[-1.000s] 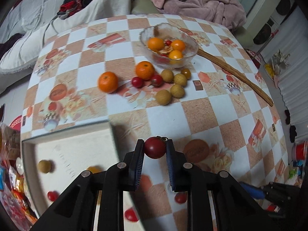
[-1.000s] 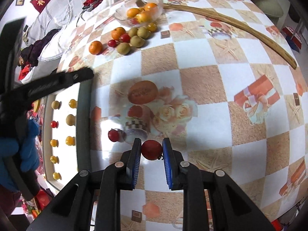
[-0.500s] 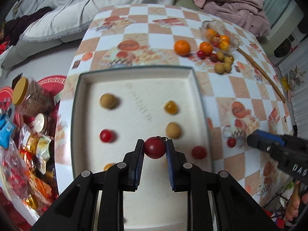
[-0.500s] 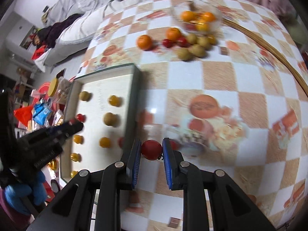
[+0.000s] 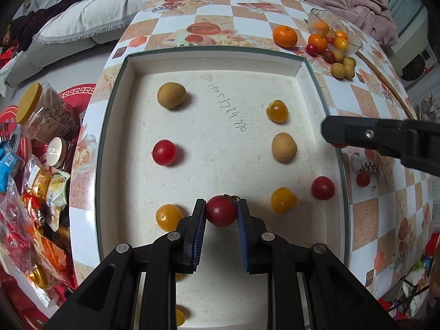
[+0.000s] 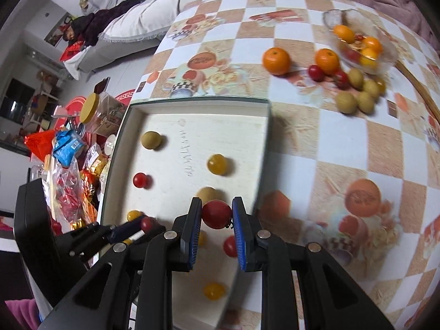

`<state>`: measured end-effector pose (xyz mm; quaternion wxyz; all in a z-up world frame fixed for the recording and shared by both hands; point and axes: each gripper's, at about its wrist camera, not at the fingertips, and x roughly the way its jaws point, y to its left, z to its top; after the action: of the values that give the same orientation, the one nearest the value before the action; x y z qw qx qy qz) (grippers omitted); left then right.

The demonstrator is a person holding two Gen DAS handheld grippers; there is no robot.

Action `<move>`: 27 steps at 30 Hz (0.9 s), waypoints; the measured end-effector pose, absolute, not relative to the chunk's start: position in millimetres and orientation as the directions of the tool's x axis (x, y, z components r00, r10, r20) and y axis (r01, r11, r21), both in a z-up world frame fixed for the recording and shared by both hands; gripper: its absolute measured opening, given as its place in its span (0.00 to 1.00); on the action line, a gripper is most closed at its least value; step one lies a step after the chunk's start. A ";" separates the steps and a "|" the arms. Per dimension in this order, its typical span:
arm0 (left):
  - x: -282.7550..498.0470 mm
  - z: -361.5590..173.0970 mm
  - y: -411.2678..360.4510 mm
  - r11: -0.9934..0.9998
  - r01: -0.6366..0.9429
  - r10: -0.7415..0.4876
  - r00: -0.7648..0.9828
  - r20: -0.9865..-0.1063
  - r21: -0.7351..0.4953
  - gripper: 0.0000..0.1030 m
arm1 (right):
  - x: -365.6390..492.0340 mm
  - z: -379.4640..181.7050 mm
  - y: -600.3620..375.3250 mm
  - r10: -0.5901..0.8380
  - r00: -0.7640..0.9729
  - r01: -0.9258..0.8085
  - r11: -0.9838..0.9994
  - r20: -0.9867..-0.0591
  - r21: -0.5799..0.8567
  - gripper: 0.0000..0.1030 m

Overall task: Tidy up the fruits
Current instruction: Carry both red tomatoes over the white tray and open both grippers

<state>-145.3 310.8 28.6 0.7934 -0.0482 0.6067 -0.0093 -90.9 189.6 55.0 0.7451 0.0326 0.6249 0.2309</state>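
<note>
A dark red cherry tomato point(image 5: 221, 210) is clamped between the blue pads of the left hand-held gripper point(image 5: 221, 212), which is held over the near part of a shallow white tray point(image 5: 110, 126) set on the checked surface point(image 5: 371, 214). On the tray floor, fruits are laid out in two columns: on the left a brown longan point(image 5: 171, 95), a red tomato point(image 5: 164, 152) and a yellow tomato point(image 5: 169, 217); on the right a second yellow tomato point(image 5: 277, 110), a second longan point(image 5: 284, 147) and a third yellow tomato point(image 5: 283, 200). Another red tomato point(image 5: 322, 187) is seen by the tray's right wall.

A second red cherry tomato point(image 6: 216, 214) is gripped in the closed right hand-held gripper point(image 6: 216, 216), which is held above the tray near its right rim. The left tool's tip, with its tomato, is seen at the lower left of the right wrist view.

At the far right of the surface, a glass bowl point(image 6: 332, 18) of orange and yellow fruits is flanked by two mandarins point(image 6: 276, 61), small red tomatoes point(image 6: 316, 72) and a cluster of loose longans point(image 6: 346, 102). Snack packets point(image 5: 35, 209) and jars point(image 5: 41, 115) are piled on the floor to the left.
</note>
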 end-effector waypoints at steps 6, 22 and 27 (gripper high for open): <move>-149.1 20.9 314.4 0.994 -0.049 -0.080 0.263 -0.962 -0.096 0.23 | -76.7 40.3 222.7 0.378 0.082 -0.356 0.875 -0.922 0.327 0.24; -166.0 24.6 322.2 0.995 -0.081 -0.037 0.293 -0.955 -0.064 0.68 | -58.7 13.9 263.1 0.364 -0.005 -0.404 0.851 -0.932 0.334 0.61; -170.0 28.2 327.6 0.995 -0.085 -0.034 0.282 -0.959 -0.060 0.68 | -59.8 28.1 261.0 0.380 0.015 -0.395 0.852 -0.925 0.344 0.69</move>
<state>-170.0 327.6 28.2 0.7991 -0.0497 0.5989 0.0159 -59.8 261.0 28.1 0.7122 -0.0059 0.6470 0.2722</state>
